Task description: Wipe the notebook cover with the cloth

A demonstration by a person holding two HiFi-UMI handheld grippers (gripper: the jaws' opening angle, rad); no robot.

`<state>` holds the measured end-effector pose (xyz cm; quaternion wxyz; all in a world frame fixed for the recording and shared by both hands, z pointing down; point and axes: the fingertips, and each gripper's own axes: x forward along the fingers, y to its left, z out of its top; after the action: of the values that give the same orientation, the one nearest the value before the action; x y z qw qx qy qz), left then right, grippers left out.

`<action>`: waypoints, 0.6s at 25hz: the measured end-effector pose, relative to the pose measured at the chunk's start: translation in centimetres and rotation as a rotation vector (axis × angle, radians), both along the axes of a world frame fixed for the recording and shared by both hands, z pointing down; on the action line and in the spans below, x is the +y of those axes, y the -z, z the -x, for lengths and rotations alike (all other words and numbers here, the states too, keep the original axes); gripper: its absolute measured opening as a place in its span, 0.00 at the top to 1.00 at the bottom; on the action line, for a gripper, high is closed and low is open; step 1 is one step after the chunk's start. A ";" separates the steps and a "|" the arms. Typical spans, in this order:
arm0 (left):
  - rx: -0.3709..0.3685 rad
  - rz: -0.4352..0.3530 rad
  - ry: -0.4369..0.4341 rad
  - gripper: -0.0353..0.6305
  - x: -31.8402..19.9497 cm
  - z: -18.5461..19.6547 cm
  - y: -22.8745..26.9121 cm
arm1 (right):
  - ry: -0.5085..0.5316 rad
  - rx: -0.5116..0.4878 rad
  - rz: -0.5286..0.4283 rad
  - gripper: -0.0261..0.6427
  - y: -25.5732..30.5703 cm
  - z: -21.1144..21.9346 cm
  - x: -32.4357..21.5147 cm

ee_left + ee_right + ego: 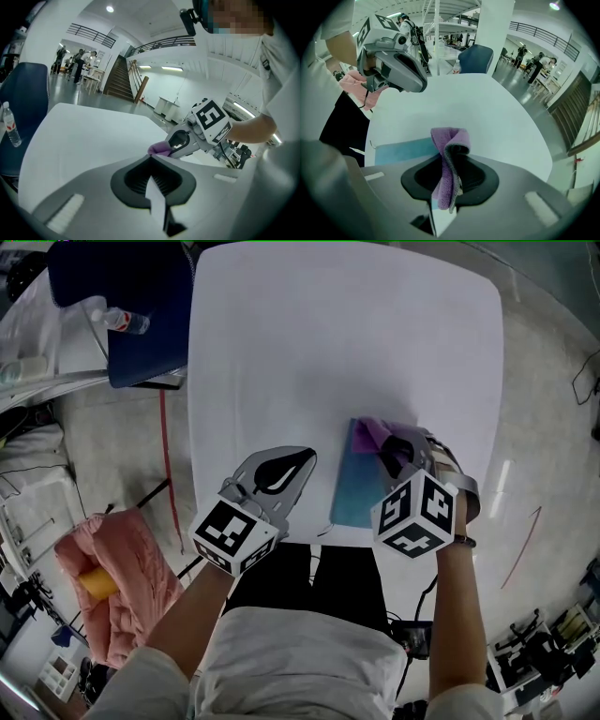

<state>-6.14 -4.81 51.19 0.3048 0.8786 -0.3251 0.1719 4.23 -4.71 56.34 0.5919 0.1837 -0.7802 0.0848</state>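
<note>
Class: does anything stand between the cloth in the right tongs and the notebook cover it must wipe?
Nothing visible does. The cloth, clamped in the right tongs, is right at the bare notebook cover; the left tongs sit off to the side.

Head view: high above, steeply down on the white rounded-square surface [347, 343].
Left gripper view: low, close over that surface, facing the right gripper [169, 146].
Right gripper view: low, facing back at the left gripper [418, 84].
Shared: the crumpled purple cloth [449, 164], the surface.
</note>
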 end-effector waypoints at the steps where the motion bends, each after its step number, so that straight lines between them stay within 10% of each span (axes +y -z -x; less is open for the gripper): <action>1: 0.000 0.002 0.004 0.95 0.0 0.1 0.0 | 0.000 0.002 0.005 0.81 -0.2 0.1 -0.1; 15: 0.009 0.017 0.040 0.95 0.1 1.9 -0.8 | -0.005 0.070 0.172 0.80 -2.2 1.4 0.3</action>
<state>-8.00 -4.73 51.96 0.3172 0.8699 -0.3399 0.1644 2.80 -4.43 58.58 0.6323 0.1373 -0.7483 0.1464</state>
